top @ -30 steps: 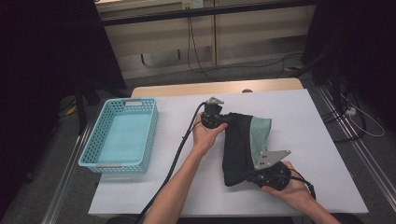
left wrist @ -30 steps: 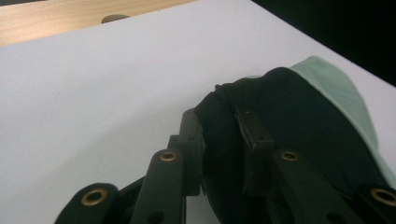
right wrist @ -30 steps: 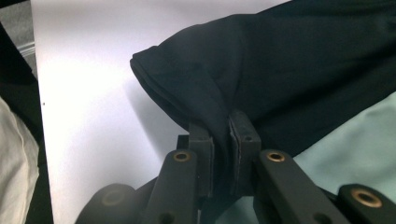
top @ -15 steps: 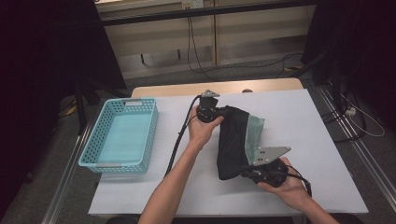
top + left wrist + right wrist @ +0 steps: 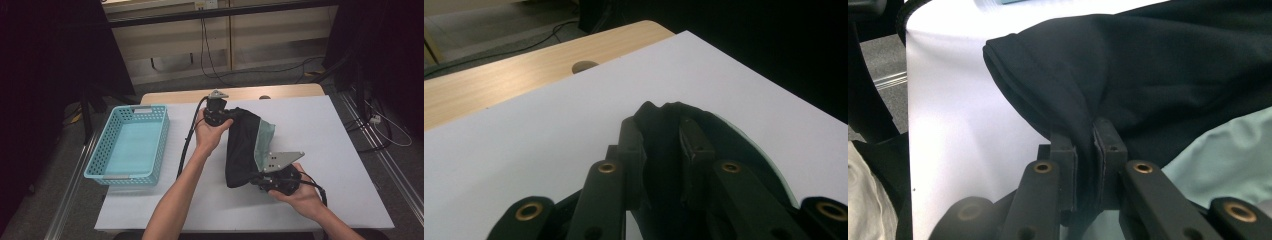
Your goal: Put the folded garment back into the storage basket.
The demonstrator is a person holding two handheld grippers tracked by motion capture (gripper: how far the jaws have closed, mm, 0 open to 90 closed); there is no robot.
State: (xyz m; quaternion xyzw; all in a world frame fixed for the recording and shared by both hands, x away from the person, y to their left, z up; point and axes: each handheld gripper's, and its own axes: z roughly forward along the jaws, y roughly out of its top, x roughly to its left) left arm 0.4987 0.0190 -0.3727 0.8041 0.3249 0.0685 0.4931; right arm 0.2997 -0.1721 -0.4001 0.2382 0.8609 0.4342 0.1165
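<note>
From the high view, the black garment (image 5: 241, 150) lies mid-table between left gripper (image 5: 218, 116) and right gripper (image 5: 267, 180); in the left gripper view, jaws pinch its far edge; in the right gripper view, jaws clamp a near fold.

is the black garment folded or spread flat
Folded. The black garment lies doubled over, its teal lining showing along one edge, with the left gripper and right gripper pinching its two ends.
</note>
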